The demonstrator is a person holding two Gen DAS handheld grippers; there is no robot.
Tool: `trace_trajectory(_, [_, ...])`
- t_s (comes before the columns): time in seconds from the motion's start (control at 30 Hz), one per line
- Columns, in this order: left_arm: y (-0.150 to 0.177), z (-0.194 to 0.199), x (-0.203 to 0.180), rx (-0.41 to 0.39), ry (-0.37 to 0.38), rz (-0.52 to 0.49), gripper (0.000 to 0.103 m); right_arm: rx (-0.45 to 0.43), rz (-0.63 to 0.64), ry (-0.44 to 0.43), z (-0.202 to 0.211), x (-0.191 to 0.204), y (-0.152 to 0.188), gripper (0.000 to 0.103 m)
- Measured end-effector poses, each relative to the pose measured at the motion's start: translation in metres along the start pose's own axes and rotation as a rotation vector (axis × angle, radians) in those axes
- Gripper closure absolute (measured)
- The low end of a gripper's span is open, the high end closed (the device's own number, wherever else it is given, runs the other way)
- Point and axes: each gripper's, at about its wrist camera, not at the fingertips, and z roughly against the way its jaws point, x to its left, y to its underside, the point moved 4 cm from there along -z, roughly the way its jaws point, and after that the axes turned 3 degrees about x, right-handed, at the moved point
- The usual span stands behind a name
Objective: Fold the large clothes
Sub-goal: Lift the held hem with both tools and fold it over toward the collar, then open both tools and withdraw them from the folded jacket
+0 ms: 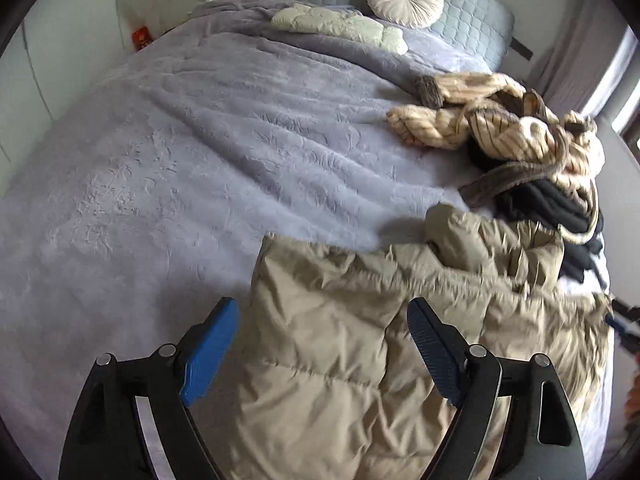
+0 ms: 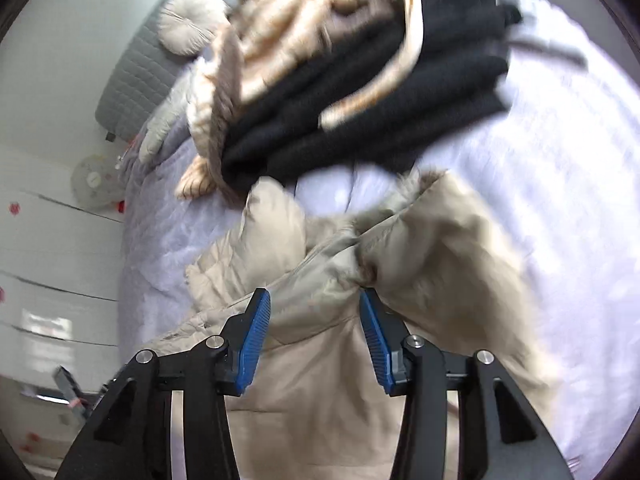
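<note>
Beige quilted puffer coat [image 1: 340, 360] lies spread on the lilac plush bedspread [image 1: 160, 160] beneath both my tongs. My left gripper [image 1: 324, 344] stands released, wide over the hem; my right gripper [image 2: 314, 336] is part-open at what looks, through blur, like the collar. Laying-out seems finished; next I must pinch an edge and fold. Beyond lies a striped cream fleece garment [image 1: 500, 128].
</note>
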Motion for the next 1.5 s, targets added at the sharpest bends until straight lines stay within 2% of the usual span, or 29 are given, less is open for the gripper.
trace_trajectory(0.03, [0.003, -0.002, 0.001, -0.001, -0.001, -0.010, 0.018, -0.007, 0.025, 0.042, 0.004, -0.005, 0.002, 0.073])
trace_trajectory(0.07, [0.005, -0.007, 0.000, -0.001, -0.005, -0.024, 0.028, 0.001, 0.046, 0.086, 0.005, -0.011, 0.003, 0.087])
trace_trajectory(0.17, [0.008, -0.032, -0.003, 0.035, -0.046, -0.048, 0.030, 0.038, 0.061, 0.176, -0.011, -0.033, 0.001, 0.088])
trace_trajectory(0.3, [0.000, -0.075, -0.005, 0.053, -0.139, -0.027, 0.030, 0.051, 0.041, 0.231, -0.042, -0.060, -0.014, 0.089])
trace_trajectory(0.4, [-0.005, -0.106, 0.005, 0.089, -0.137, 0.042, 0.030, 0.064, 0.008, 0.265, -0.072, -0.068, -0.023, 0.089])
trace_trajectory(0.57, [-0.005, -0.138, 0.015, 0.129, -0.099, 0.114, 0.029, 0.097, -0.002, 0.285, -0.100, -0.084, -0.028, 0.093])
trace_trajectory(0.73, [-0.008, -0.156, 0.023, 0.152, -0.091, 0.171, 0.021, 0.080, -0.030, 0.298, -0.108, -0.093, -0.035, 0.093])
trace_trajectory(0.83, [-0.014, -0.151, 0.035, 0.161, -0.085, 0.231, 0.021, 0.056, -0.042, 0.307, -0.101, -0.091, -0.038, 0.090])
trace_trajectory(0.97, [-0.017, -0.128, 0.043, 0.144, -0.129, 0.217, 0.021, 0.026, -0.085, 0.295, -0.081, -0.091, -0.041, 0.086])
trace_trajectory(1.03, [-0.017, -0.109, 0.043, 0.127, -0.146, 0.187, 0.021, 0.008, -0.080, 0.286, -0.066, -0.087, -0.039, 0.078])
trace_trajectory(1.1, [-0.018, -0.090, 0.039, 0.105, -0.154, 0.151, 0.021, -0.015, -0.061, 0.276, -0.051, -0.078, -0.035, 0.061])
trace_trajectory(1.2, [-0.014, -0.067, 0.033, 0.095, -0.146, 0.112, 0.021, -0.039, -0.041, 0.251, -0.028, -0.065, -0.029, 0.058])
trace_trajectory(1.27, [-0.006, -0.052, 0.025, 0.097, -0.137, 0.090, 0.021, -0.046, -0.035, 0.231, -0.013, -0.057, -0.019, 0.057])
trace_trajectory(1.4, [0.021, -0.030, 0.010, 0.113, -0.111, 0.056, 0.021, -0.045, 0.011, 0.210, 0.011, -0.041, 0.007, 0.049])
trace_trajectory(1.5, [0.041, -0.015, -0.008, 0.125, -0.094, 0.017, 0.021, -0.035, 0.057, 0.200, 0.022, -0.028, 0.028, 0.049])
